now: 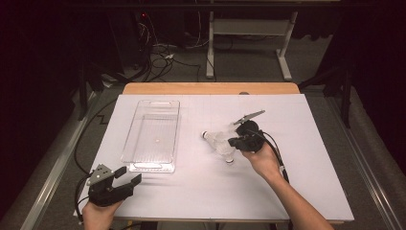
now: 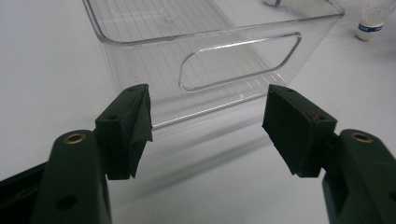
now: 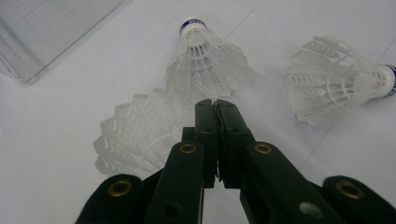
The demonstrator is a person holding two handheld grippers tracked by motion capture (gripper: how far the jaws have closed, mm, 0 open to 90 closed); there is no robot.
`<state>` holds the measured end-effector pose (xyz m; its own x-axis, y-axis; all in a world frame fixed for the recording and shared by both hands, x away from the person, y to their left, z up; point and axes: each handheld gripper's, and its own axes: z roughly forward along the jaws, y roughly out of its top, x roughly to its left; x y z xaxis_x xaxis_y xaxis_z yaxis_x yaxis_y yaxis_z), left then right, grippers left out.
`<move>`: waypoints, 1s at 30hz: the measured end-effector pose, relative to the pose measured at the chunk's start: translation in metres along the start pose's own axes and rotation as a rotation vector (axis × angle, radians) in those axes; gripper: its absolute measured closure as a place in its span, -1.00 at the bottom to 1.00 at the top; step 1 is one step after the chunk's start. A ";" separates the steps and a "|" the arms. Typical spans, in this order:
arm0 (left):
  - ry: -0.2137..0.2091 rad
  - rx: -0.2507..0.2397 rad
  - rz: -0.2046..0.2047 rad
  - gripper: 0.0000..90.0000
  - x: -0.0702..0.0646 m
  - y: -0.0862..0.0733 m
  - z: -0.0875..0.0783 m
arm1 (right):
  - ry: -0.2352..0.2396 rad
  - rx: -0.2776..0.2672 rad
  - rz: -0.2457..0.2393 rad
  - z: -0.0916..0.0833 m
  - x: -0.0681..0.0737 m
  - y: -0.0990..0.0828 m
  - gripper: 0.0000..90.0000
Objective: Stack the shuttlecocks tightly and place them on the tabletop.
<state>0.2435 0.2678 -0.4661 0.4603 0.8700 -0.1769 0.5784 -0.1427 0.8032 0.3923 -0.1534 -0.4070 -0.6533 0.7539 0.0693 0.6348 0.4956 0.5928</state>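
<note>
From the high view I see my left tongs (image 1: 128,176) resting at the near left of the white table (image 1: 306,191), jaws released and empty, with the clear plastic bin (image 1: 152,135) just ahead of them; nothing lies in the bin that I can make out. My right tongs (image 1: 235,142) sit to the bin's right, among a cluster of white shuttlecocks (image 1: 218,142). In the left gripper view the jaws stand wide apart, framing the bin's handle cutout (image 2: 240,60) ahead. In the right gripper view the jaws are clenched together at the feathered skirt of the nearest shuttlecock (image 3: 140,133); I judge they pinch a feather edge, though I cannot tell for sure. Two more shuttlecocks lie beyond the tips. I judge the packing barely begun: all three remain outside the bin.
</note>
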 end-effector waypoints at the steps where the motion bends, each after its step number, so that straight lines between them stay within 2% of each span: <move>1: 0.001 0.000 0.000 -0.26 0.000 0.000 0.000 | -0.002 0.001 0.004 -0.001 -0.001 -0.001 0.97; 15: 0.002 0.000 -0.003 -0.26 0.000 0.000 0.000 | -0.007 0.004 0.017 -0.006 -0.012 -0.013 0.97; 30: 0.002 0.000 -0.002 -0.26 0.000 0.000 0.000 | 0.001 -0.001 0.015 -0.009 -0.015 -0.019 0.96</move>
<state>0.2435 0.2678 -0.4662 0.4577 0.8712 -0.1777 0.5793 -0.1406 0.8029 0.3859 -0.1782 -0.4120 -0.6438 0.7611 0.0790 0.6445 0.4837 0.5921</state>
